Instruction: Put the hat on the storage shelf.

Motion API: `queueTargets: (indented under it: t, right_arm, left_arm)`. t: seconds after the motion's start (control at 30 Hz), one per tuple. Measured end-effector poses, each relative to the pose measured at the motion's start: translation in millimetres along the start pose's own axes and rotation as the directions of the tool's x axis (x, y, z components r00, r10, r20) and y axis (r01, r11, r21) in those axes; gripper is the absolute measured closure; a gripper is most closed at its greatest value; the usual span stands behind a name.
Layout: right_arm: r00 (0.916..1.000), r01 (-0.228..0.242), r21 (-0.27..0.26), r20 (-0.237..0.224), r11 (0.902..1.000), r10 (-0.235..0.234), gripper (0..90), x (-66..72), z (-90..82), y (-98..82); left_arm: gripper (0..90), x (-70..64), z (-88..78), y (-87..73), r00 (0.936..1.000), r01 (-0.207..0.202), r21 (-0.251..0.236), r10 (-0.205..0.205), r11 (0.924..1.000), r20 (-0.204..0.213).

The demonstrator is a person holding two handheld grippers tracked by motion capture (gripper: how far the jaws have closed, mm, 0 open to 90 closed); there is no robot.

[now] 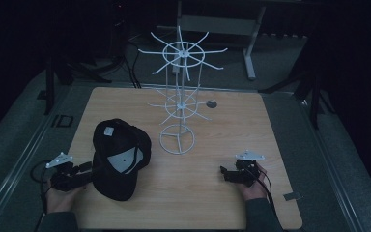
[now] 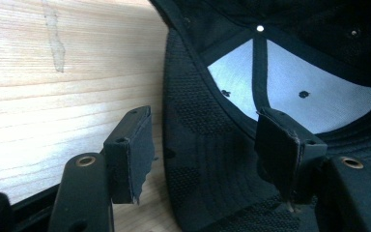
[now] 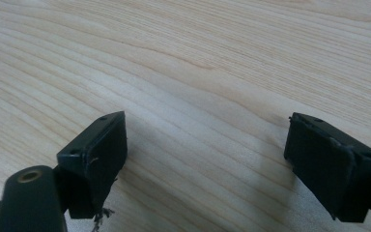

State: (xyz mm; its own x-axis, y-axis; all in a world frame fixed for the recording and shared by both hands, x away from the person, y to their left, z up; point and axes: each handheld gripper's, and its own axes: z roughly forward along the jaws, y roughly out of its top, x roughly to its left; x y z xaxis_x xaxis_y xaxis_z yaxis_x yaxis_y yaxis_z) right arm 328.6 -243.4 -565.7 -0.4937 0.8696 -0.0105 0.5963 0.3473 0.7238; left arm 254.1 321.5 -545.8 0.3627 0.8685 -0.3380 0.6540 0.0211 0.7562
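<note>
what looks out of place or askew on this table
The black cap lies upside down on the wooden table, its pale lining facing up, rather than hanging on the white wire rack. The rack's hooks hold nothing.

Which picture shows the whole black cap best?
The high view: there the whole cap lies upside down on the table, near the white wire rack. The left gripper view is very close and catches just the cap's rim and grey lining between open tongs. The right gripper view looks at bare wood.
</note>
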Motion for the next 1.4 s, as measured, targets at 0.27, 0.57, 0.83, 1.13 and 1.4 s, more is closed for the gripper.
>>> queueTargets:
  t: [0.27,0.57,0.83,1.13,1.4]
  right_arm:
    - [1.0000,0.000,0.000,0.000,1.0000,0.000,15.0,0.0,0.0,0.0]
    - [1.0000,0.000,0.000,0.000,1.0000,0.000,15.0,0.0,0.0,0.0]
    - [1.0000,0.000,0.000,-0.001,1.0000,0.000,15.0,0.0,0.0,0.0]
    - [1.0000,0.000,0.000,-0.001,1.0000,0.000,15.0,0.0,0.0,0.0]
    - [1.0000,0.001,0.000,-0.001,1.0000,-0.001,15.0,0.0,0.0,0.0]
  left_arm:
    - [41.0,-4.3,-0.2,-0.9,0.9998,-0.009,0.011,0.009,0.9999,0.016]
    - [43.3,-15.5,-0.3,-2.6,0.9974,-0.043,0.035,0.041,0.9984,0.060]
    - [43.8,-29.5,5.0,-6.6,0.9894,-0.093,0.080,0.083,0.9925,0.119]
    - [46.4,-41.4,15.4,-6.5,0.9721,-0.164,0.117,0.140,0.9794,0.188]
    - [45.7,-55.1,30.4,-5.8,0.9581,-0.214,0.160,0.175,0.9636,0.227]
